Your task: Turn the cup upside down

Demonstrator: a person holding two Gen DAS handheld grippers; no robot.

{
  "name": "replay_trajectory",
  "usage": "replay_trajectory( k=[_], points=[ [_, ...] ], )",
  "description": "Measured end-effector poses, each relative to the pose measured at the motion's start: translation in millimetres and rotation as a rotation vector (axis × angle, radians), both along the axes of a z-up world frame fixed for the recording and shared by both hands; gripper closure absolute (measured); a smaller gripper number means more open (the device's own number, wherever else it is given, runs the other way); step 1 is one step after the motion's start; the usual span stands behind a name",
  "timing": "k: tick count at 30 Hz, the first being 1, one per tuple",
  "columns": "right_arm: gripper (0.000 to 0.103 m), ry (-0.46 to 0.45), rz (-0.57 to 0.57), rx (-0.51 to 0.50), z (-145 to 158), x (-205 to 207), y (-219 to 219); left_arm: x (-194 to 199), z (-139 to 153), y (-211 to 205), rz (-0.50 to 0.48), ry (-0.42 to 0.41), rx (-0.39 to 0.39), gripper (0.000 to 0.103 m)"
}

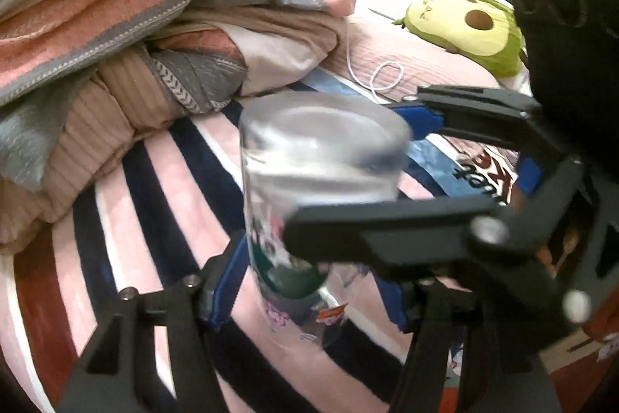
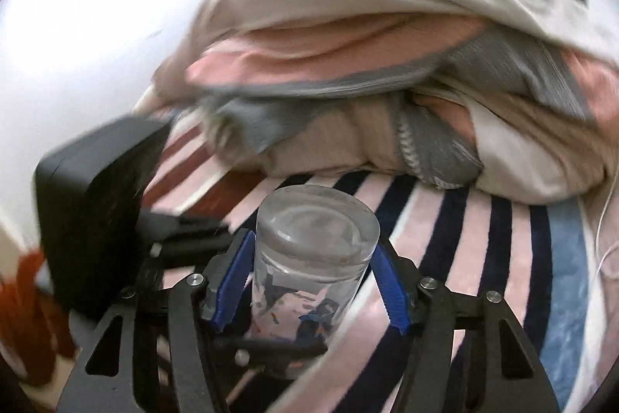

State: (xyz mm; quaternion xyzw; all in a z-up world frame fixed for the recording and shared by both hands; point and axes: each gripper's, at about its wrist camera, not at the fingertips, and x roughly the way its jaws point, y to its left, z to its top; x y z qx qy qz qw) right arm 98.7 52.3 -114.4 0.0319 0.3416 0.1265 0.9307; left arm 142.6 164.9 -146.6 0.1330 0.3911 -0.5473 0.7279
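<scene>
A clear glass cup (image 1: 317, 180) with printed pictures on its wall stands with its thick base up over a striped blanket (image 1: 162, 188). In the left wrist view my left gripper (image 1: 309, 293) has its blue-padded fingers either side of the cup's lower part, and the right gripper (image 1: 387, 180) reaches in from the right with one finger in front of the cup and one behind. In the right wrist view the cup (image 2: 309, 266) sits between my right gripper's (image 2: 309, 293) blue pads (image 2: 390, 293), which touch or nearly touch its sides. The frames are blurred.
A heap of folded pink, grey and beige bedding (image 1: 147, 37) lies behind the cup, also in the right wrist view (image 2: 387, 84). A green plush toy (image 1: 472, 26) and a white cord (image 1: 383, 76) lie at the back right. A printed blue sheet (image 1: 464, 165) lies under the right gripper.
</scene>
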Motion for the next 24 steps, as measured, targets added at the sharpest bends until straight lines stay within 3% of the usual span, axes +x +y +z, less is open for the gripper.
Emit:
replay_trajectory(
  k=[5,13,15,17,21,24],
  points=[
    [0.048,-0.023,0.070,-0.055,8,-23,17,-13,-12,2,0.001,-0.060,-0.005,0.044],
    [0.048,-0.021,0.059,-0.072,7,-24,20,-8,-17,1,0.019,-0.035,0.007,0.041],
    [0.048,-0.021,0.057,-0.072,7,-23,19,-8,-20,1,0.018,-0.021,0.017,0.031],
    [0.048,-0.020,0.055,-0.073,7,-23,20,-8,-19,2,0.029,-0.036,0.021,0.015],
    [0.019,-0.054,0.035,-0.070,10,-25,15,-9,-13,9,0.032,-0.035,-0.012,0.003],
    [0.019,-0.057,0.022,-0.047,15,-25,8,-8,-5,15,0.022,-0.006,-0.022,0.002]
  ],
)
